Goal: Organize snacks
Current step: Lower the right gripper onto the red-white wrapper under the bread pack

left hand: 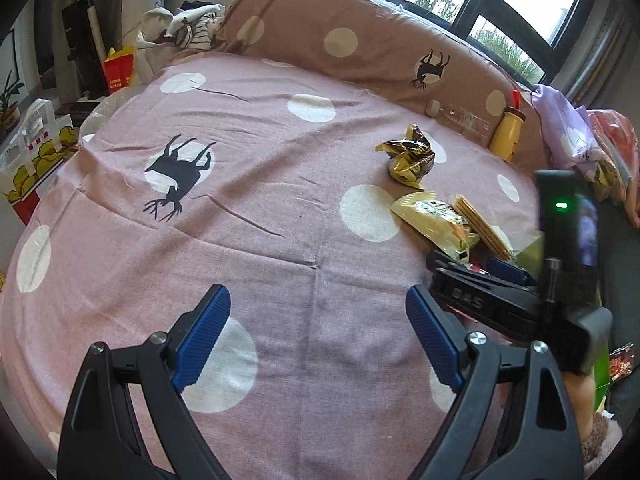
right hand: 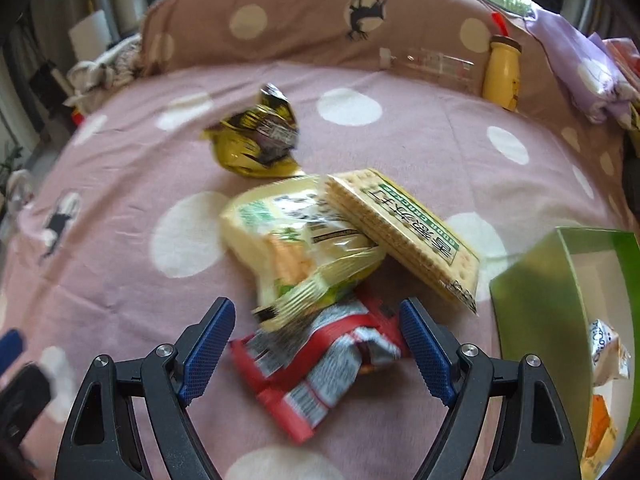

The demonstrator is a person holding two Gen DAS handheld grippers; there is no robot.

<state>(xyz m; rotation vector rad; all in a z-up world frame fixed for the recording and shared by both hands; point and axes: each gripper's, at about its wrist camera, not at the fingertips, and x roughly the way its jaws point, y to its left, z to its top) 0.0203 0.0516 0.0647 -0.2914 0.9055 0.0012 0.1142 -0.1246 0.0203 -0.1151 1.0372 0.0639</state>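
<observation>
You are working over a bed covered with a pink bedsheet (left hand: 280, 208) printed with white dots and black deer; its left half lies bare and gives you wide room, while a brown dotted bolster (left hand: 360, 40) closes the far edge below the windows. At your right, a green cardboard box (right hand: 536, 304) stands open with a few wrapped snacks inside, its near wall just beside the pile.

The pile sits right of centre. A clear pack of square crackers (right hand: 404, 224) with a green label reading "SODA CRACKER" leans on a pale yellow and green snack bag (right hand: 288, 240), whose print is too small to read. Under that bag's near end lies a red and silver foil packet (right hand: 320, 360), blurred. A crumpled gold and black foil wrapper (right hand: 260, 140) lies apart, farther back. By the bolster stand a yellow plastic bottle (right hand: 502, 72) and, beside it, a clear one lying down.

Your right hand-held gripper (right hand: 316, 344) is spread wide, the red packet between its blue pads but not pinched. Your left hand-held gripper (left hand: 320, 340) is spread wide too, over bare sheet, empty.
</observation>
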